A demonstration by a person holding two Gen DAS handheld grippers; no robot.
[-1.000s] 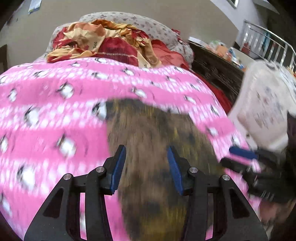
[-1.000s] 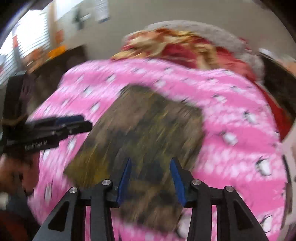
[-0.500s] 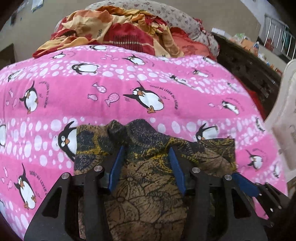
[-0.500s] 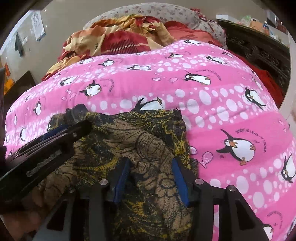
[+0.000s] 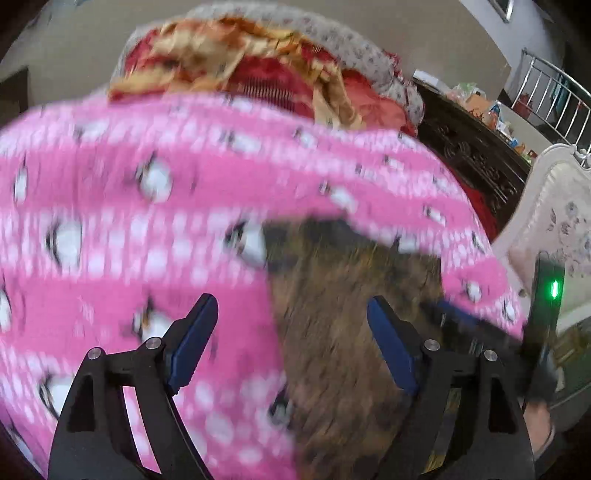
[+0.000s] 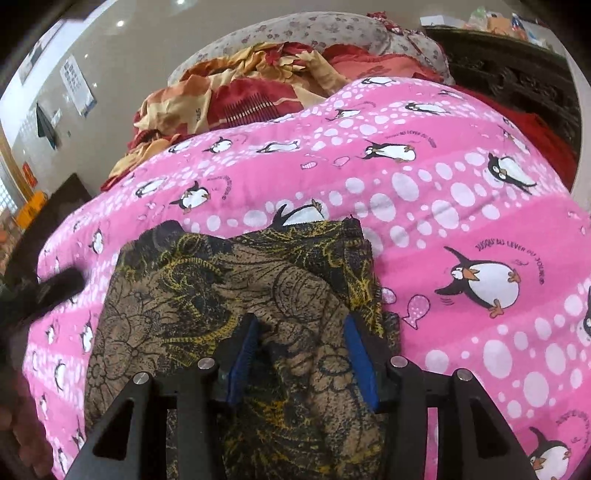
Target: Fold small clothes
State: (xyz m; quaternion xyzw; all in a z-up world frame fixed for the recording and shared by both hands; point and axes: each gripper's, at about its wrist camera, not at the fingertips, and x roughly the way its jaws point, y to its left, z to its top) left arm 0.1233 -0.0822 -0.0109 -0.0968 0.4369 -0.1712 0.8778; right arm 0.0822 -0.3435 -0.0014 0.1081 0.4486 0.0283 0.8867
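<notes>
A small brown garment with black and yellow flower print point(image 6: 236, 295) lies folded on a pink penguin-print bedspread point(image 6: 443, 206). My right gripper point(image 6: 301, 326) hovers low over its near right part, jaws open, cloth showing between the fingers. In the blurred left wrist view the garment point(image 5: 343, 314) lies right of centre. My left gripper point(image 5: 291, 310) is wide open and empty above its left edge. The right gripper point(image 5: 480, 325) shows at the garment's right edge. The left gripper's dark tip point(image 6: 59, 284) shows at far left.
A heap of red and orange cloth point(image 6: 240, 96) and a grey flowered pillow point(image 6: 314, 33) lie at the bed's far end. Dark carved wooden furniture point(image 5: 476, 155) stands to the right. A white padded footboard point(image 5: 554, 221) is at far right.
My left gripper has opened wider and lifted away to the left of the garment, moving fast. My right gripper has stayed low over the cloth, which now lies flatter.
</notes>
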